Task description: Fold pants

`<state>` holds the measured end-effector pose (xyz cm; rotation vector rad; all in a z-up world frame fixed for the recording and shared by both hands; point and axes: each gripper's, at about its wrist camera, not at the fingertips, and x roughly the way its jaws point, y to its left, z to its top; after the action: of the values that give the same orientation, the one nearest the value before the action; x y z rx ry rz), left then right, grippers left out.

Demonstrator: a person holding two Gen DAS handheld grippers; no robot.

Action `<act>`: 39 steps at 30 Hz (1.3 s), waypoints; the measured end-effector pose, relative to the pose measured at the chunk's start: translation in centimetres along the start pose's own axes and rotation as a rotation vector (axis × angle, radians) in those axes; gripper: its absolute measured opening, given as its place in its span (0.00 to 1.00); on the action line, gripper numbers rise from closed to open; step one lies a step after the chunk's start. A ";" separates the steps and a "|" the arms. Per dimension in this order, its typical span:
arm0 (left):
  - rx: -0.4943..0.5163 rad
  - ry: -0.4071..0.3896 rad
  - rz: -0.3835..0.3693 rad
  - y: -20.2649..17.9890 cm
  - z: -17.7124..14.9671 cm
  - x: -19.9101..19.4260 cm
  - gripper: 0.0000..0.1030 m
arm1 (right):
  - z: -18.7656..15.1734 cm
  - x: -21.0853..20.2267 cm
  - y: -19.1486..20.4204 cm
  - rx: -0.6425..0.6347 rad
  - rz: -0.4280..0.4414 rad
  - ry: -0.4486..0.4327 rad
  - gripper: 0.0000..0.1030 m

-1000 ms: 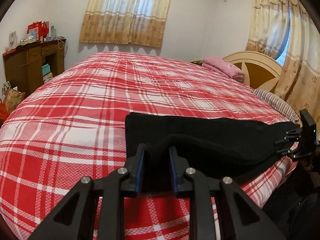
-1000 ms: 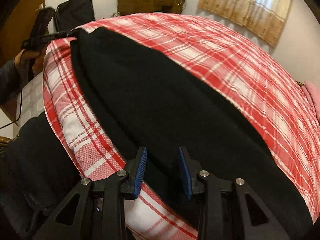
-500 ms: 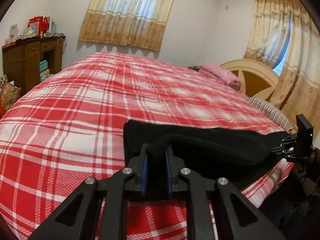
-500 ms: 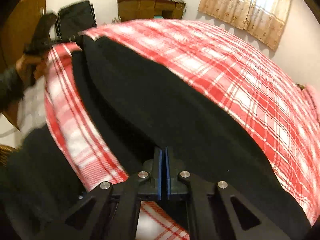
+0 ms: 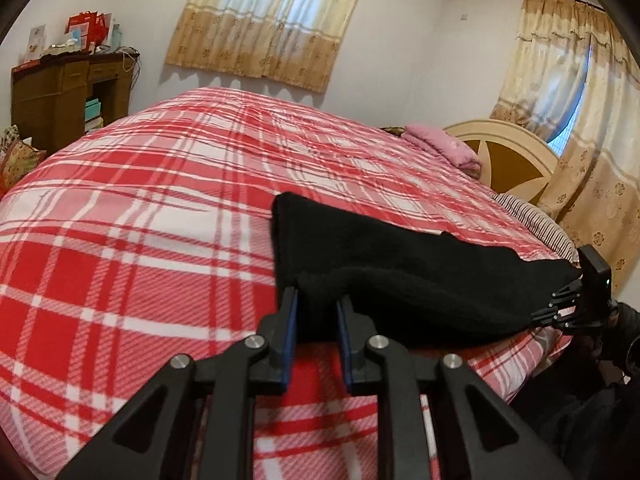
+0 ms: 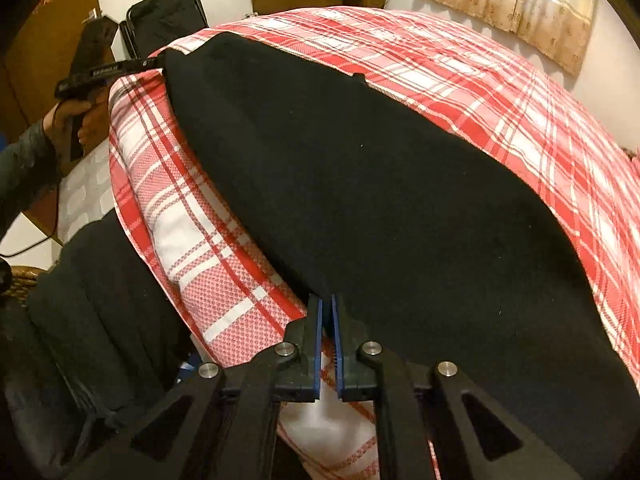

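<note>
Left gripper: I am holding my left gripper (image 5: 316,320) around a raised fold of the black pants (image 5: 400,272) at one end; the pads are standing a little apart with the thick cloth bunched between them, so I judge the grip is on.
Right gripper: I am pinching the near edge of the pants at the other end with my right gripper (image 6: 328,316); the blue pads are nearly touching, with only a thin edge of cloth between them.
Pants: they are lying lengthwise along the near edge of the bed, on the red plaid bedspread (image 5: 140,240), already doubled leg over leg as far as I can judge.
Why both ends: I am taking an end in each gripper so the long strip stays taut and comes up level, letting me carry one end over onto the other without twisting.
Risk: the right-hand pinch is shallow, so the fabric may be slipping out under tension.
Pillow end: a folded pink cloth (image 5: 444,146) is resting by the headboard (image 5: 516,160), well apart from the pants.
Cabinet: the wooden cabinet (image 5: 52,100) is holding boxes in its open shelf, with red bags and small items on top; I cannot tell what they are.
</note>
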<state>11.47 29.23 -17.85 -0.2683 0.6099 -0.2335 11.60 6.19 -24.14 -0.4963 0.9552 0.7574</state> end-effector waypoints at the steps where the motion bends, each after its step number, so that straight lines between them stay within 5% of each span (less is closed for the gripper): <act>1: 0.006 0.003 0.012 0.0 0.0 -0.1 0.26 | -0.1 -0.2 0.0 -0.006 -0.006 -0.002 0.12; 4: 0.016 0.008 0.063 0.7 -0.2 -0.8 0.37 | -0.7 -0.6 -0.3 -0.002 -0.008 -0.003 0.25; 12: -0.061 -0.039 0.166 2.8 0.2 -2.8 0.36 | -1.7 -2.1 -1.0 0.036 -0.006 -0.037 0.26; 15: -0.054 -0.057 0.149 1.8 1.1 -3.0 0.36 | -1.6 -2.6 -1.2 0.040 -0.003 -0.058 0.26; 17: -0.043 -0.054 0.123 0.9 1.8 -2.5 0.45 | -1.4 -3.0 -1.3 0.042 -0.003 -0.074 0.26; 25: -0.015 0.074 0.096 -1.5 5.0 4.3 0.45 | -1.0 -3.3 -1.3 0.061 -0.022 -0.113 0.27; 32: -0.093 0.182 0.130 -0.5 5.9 8.0 0.43 | -1.6 -3.2 -1.5 0.071 -0.019 -0.119 0.27; 35: -0.073 0.176 0.144 -1.1 6.1 7.8 0.17 | -1.8 -2.8 -1.9 0.087 -0.016 -0.117 0.27; 39: -0.052 0.140 0.127 -1.8 6.8 6.7 0.10 | -1.9 -2.5 -2.3 0.106 -0.009 -0.122 0.27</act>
<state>20.56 26.78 -15.45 -0.2638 0.7694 -0.1148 11.44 2.58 -22.82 -0.3578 0.8741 0.7164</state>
